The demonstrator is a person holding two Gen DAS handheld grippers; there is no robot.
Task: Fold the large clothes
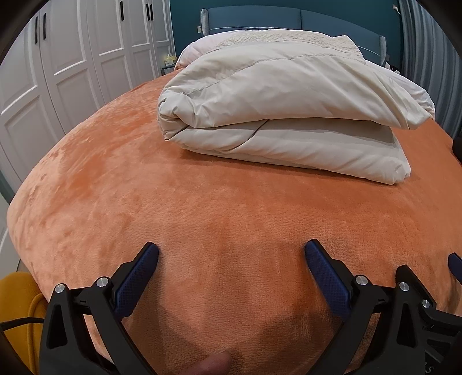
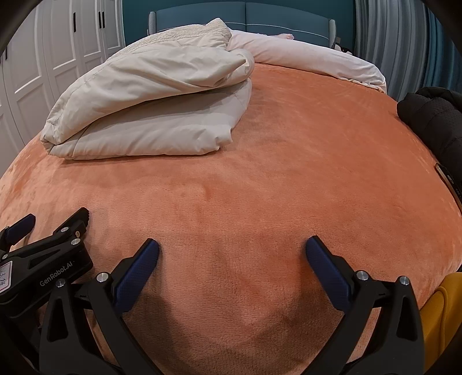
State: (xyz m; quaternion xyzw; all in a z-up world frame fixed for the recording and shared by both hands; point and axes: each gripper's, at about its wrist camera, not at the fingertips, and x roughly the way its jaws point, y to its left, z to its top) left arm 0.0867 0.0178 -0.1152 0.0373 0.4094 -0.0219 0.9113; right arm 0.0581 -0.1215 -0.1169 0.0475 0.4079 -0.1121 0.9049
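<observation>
Both grippers, left gripper [image 1: 231, 255] and right gripper [image 2: 232, 249], spread wide over near orange blanket [image 1: 202, 207] edge, folded cream duvet [image 1: 283, 115] far, black jacket [image 2: 433, 121] right edge.

An orange plush blanket [image 1: 144, 178] covers the bed. A folded cream duvet [image 1: 283, 115] lies on it toward the far side. White wardrobe doors [image 1: 72, 54] stand left; a teal headboard [image 2: 245, 17] rises at the far end.
</observation>
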